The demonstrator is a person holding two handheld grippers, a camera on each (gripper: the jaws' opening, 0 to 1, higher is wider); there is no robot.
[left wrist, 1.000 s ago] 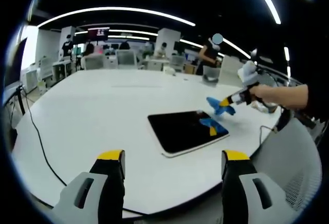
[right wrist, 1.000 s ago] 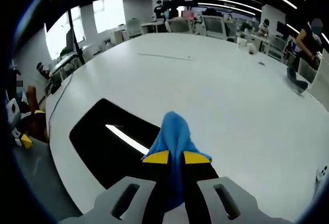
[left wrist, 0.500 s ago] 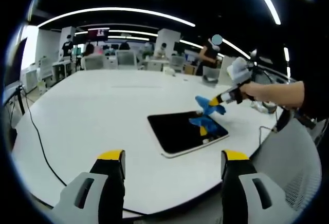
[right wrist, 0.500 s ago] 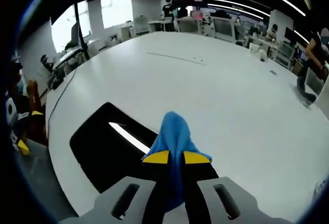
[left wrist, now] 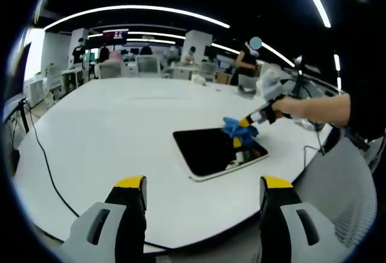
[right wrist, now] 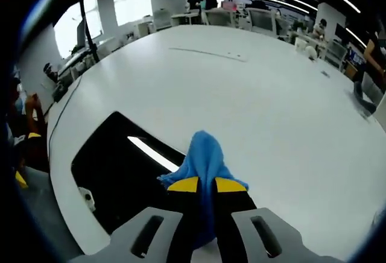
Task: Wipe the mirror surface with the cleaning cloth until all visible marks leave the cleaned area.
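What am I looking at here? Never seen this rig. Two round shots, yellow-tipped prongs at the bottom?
No robot: a person holds a two-jaw gripper in each hand, with a fisheye camera riding on each. The prongs are that gripper's own jaws. In the left gripper view, the left gripper is open and holds nothing. On the large white round table lies a flat rectangular dark mirror. The right gripper is shut on a blue cleaning cloth, which it brings over the mirror's edge. Seen from the left gripper view, the cloth is at the mirror's far side.

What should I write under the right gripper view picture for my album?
The right hand-held gripper pinches a blue cleaning cloth over the dark mirror on a white table.
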